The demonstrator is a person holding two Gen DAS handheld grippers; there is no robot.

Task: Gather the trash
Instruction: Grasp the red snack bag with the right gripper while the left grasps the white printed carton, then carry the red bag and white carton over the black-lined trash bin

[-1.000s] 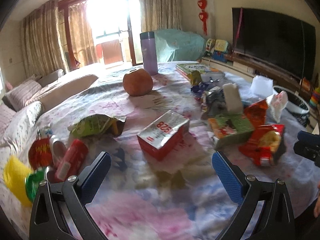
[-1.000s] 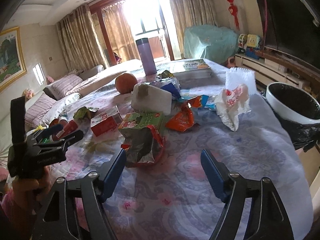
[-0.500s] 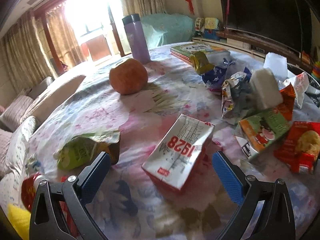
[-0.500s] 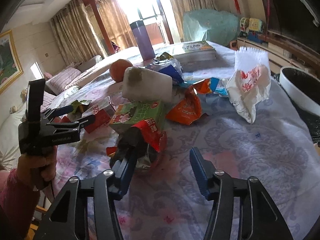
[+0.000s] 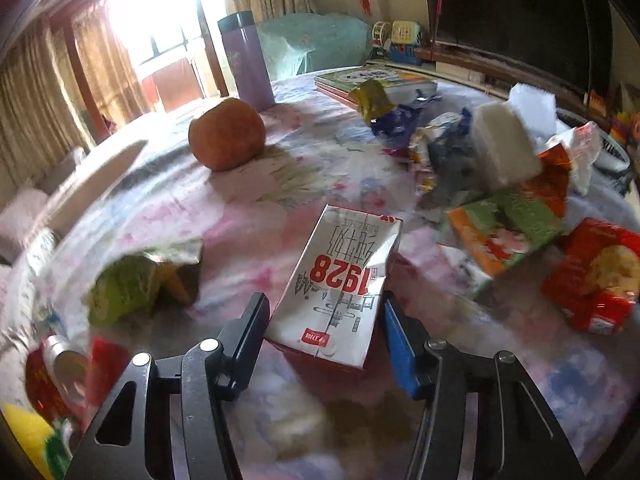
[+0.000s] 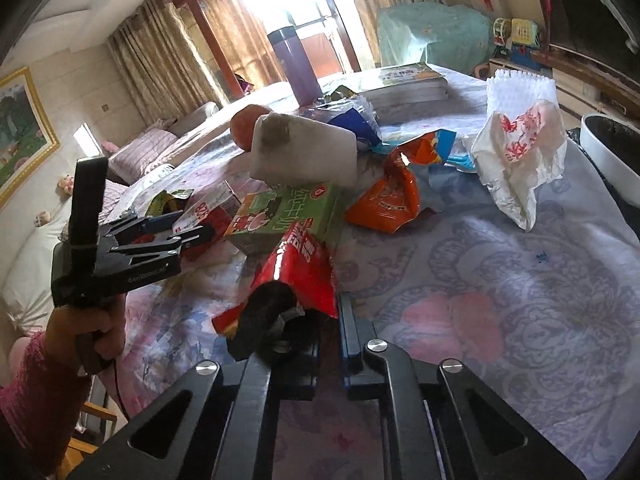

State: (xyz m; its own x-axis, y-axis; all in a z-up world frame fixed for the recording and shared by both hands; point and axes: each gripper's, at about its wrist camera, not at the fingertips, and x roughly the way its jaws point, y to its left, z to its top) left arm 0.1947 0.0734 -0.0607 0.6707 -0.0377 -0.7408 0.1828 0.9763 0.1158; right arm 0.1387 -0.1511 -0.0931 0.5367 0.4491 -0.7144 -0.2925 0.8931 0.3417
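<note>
- The left gripper (image 5: 324,320) has moved in from well back on the table; a second ago its fingers were spread wide with the milk carton (image 5: 340,276) out ahead. Now the carton's near end sits between them, and the gap has narrowed.
- The dark finger on the left looks to be touching the carton's side. The blue finger on the right is just beside it, and I cannot tell if it touches. So the left tongs are partly drawn in around the carton, not yet clearly pinching it.
- The right gripper (image 6: 328,332) has changed more: half a second ago its fingers were apart at the red snack bag (image 6: 298,276); now they are pressed together on the bag's near, crumpled end, which sticks up between them.
- The bag's far end leans on the green box (image 6: 288,216), and the rest of the wrappers lie beyond it in the middle of the table.
- The bin (image 6: 612,152) with its black liner stands at the far right edge of the table (image 6: 520,300).
- Judgement: the bag looks ready to be lifted and carried right to the bin; the carton likely needs a firmer squeeze first. Most of the trash has not been collected.
</note>
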